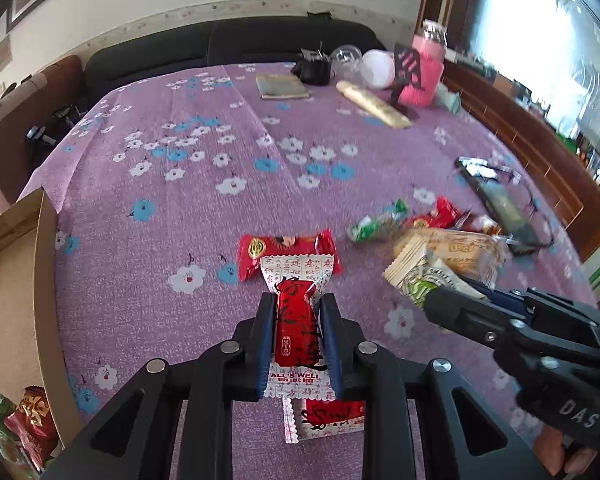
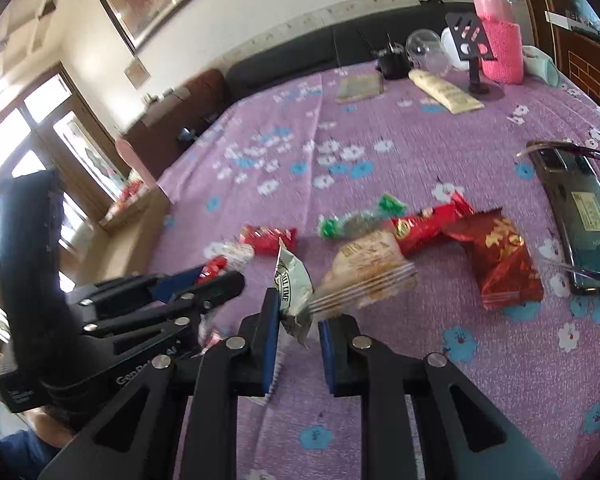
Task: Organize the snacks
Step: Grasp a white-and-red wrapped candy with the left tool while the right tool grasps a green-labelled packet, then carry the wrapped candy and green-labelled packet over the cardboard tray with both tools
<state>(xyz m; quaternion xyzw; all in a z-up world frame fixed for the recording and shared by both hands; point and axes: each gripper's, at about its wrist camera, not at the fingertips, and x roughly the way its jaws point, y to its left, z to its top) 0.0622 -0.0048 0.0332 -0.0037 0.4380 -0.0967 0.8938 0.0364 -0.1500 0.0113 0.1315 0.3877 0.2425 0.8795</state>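
Observation:
My left gripper (image 1: 297,300) is shut on a red and white snack packet (image 1: 296,320), held lengthwise between its blue pads just above the purple flowered tablecloth (image 1: 160,200). A similar packet (image 1: 328,420) lies under it and a red packet (image 1: 276,252) lies just ahead. My right gripper (image 2: 298,312) is shut on a white and green packet (image 2: 294,292), lifted beside a beige cracker pack (image 2: 368,276). Each gripper shows in the other's view: the right gripper (image 1: 448,300) at the right, the left gripper (image 2: 204,284) at the left.
A cardboard box (image 1: 12,280) at the table's left edge holds snacks (image 1: 32,424). A green packet (image 2: 356,220), a red packet (image 2: 424,224) and a dark red bag (image 2: 500,260) lie loose. A phone (image 2: 580,220) with glasses lies right; a pink bottle (image 2: 500,40) stands far back.

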